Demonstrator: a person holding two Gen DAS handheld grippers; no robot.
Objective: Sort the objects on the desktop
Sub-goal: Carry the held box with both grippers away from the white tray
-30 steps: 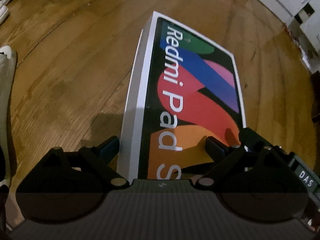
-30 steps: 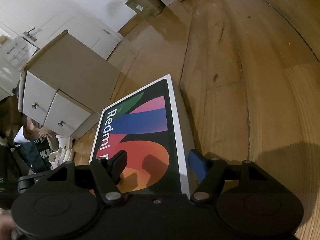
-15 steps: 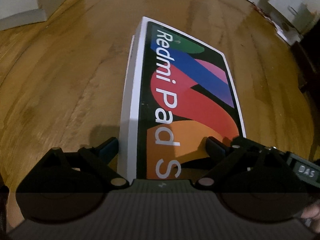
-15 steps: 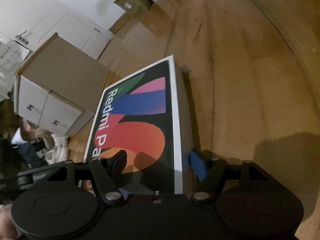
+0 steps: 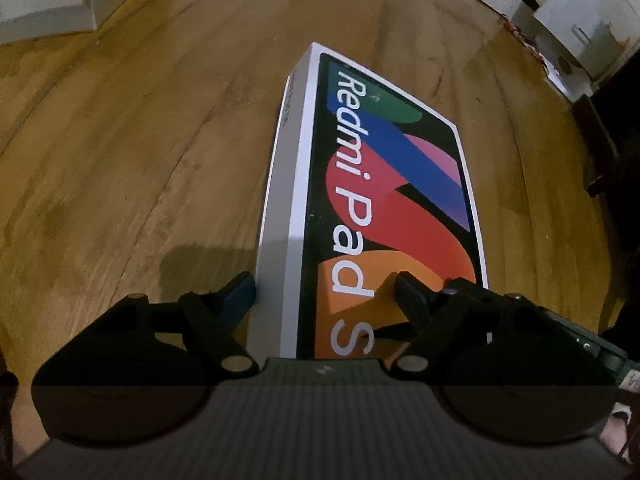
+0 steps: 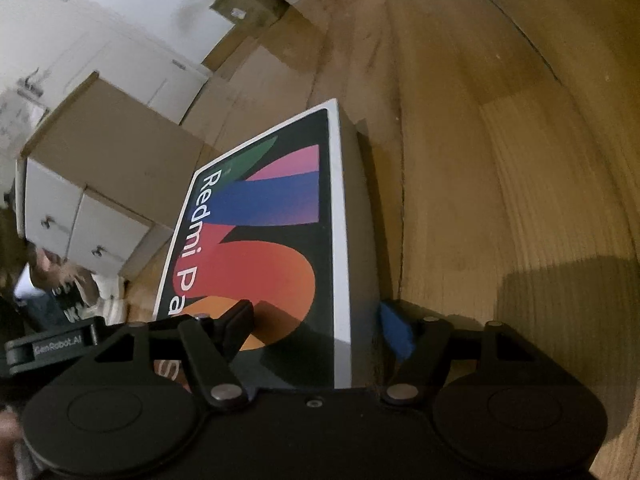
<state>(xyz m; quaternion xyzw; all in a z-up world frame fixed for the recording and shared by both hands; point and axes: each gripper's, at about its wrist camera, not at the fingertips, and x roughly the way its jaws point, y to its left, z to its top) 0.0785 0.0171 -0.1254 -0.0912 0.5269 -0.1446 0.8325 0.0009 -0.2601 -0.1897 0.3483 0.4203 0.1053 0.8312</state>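
Observation:
A flat white Redmi Pad box (image 5: 384, 200) with a colourful black-framed top is held above a wooden floor. My left gripper (image 5: 326, 294) is shut on the box's near left edge, one finger under the white side, one on the printed top. My right gripper (image 6: 316, 328) is shut on the same box (image 6: 280, 232) at its near right edge, one finger on top, the blue-padded finger (image 6: 394, 332) below the side. The other gripper's body shows at the lower right of the left wrist view (image 5: 560, 320).
A wooden floor (image 5: 140, 140) lies below. A cardboard-topped white drawer cabinet (image 6: 92, 184) stands left in the right wrist view, with white cupboards and cartons (image 6: 240, 4) behind. White cabinets (image 5: 580, 12) and a dark furniture edge (image 5: 600, 148) are at the right of the left wrist view.
Both grippers keep their hold on the box. The views have swung across the floor, so the box is being carried and turned; the cabinet has come nearer in the right wrist view.

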